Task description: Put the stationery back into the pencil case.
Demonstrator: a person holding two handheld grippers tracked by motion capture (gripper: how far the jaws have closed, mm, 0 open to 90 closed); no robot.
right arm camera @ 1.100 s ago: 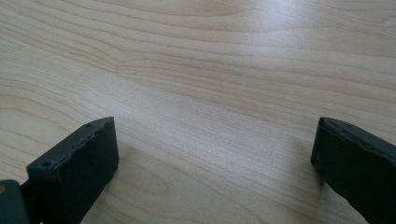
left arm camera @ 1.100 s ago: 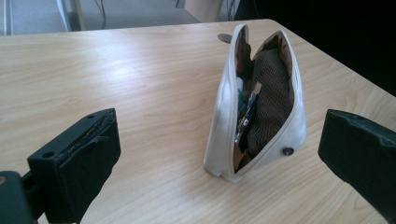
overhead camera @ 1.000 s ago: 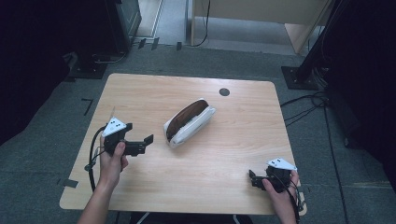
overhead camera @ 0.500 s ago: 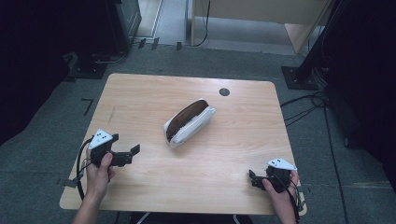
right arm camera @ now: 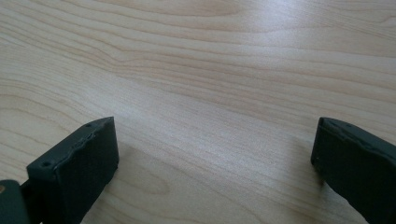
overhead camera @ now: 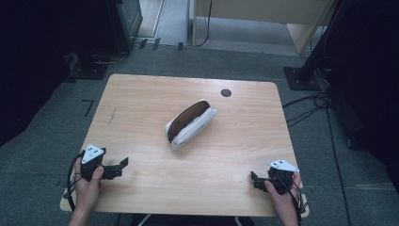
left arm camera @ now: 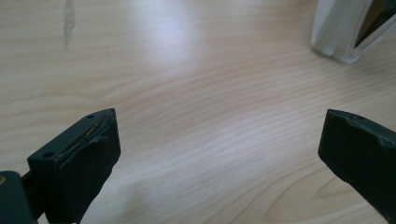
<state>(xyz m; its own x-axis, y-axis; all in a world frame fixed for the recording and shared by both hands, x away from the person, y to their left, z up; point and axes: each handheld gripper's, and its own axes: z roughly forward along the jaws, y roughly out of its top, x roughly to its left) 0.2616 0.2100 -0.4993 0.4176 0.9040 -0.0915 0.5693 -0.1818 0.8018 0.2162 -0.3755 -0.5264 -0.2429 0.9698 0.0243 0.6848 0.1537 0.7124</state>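
Our left gripper has pulled back to the table's near-left corner, jaws wide and empty; right gripper sits likewise at the near-right. We judge a rest step: the pouch lies mid-table, well apart, needing a forward reach.

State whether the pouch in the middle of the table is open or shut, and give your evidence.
Open. The white pouch lies on its side on the table, its mouth gaping along the top so the dark brown inside shows.
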